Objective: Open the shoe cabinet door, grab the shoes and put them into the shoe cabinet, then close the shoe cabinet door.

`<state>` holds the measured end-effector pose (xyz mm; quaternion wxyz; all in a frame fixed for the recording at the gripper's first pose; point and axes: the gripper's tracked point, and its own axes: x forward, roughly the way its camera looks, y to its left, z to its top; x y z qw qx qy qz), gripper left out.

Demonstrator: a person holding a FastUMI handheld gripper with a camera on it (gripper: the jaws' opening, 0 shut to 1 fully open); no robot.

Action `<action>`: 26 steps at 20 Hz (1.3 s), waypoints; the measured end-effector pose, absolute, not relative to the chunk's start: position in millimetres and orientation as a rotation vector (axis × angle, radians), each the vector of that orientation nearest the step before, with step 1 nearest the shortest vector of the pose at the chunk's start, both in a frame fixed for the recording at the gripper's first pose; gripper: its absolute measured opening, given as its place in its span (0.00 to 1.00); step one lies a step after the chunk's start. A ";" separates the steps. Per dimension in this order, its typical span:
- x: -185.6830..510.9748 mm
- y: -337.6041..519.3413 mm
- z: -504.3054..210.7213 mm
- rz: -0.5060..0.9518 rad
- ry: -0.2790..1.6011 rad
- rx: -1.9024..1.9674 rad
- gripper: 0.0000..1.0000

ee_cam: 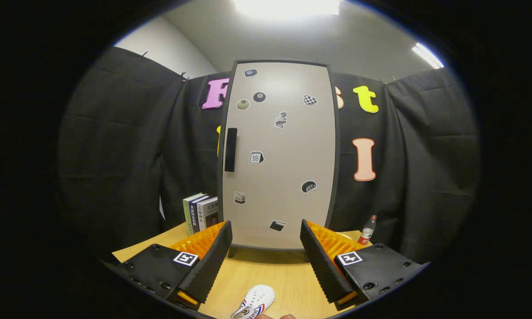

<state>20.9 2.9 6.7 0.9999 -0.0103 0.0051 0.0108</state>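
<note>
The cabinet (278,155) stood upright on the counter (266,274), its grey door (288,177) shut; a white shoe (254,302) lay before it, between the open tongs (266,261)

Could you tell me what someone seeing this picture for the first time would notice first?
The eye lands on the tall shoe cabinet straight ahead beyond the fingers, its beige door shut, dotted with stickers, a black handle on its left edge. Next comes the open gripper, holding nothing, with a white shoe lying on the wooden table between the fingers. Books stand left of the cabinet and a bottle right of it.
</note>
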 end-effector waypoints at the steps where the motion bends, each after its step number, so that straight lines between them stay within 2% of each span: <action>1: 24.6 2.4 10.5 0.029 0.000 -0.026 0.98; 10: 85.4 13.6 39.8 0.147 -0.054 0.032 0.98; 26: 218.4 102.3 132.9 0.016 -0.121 0.011 0.97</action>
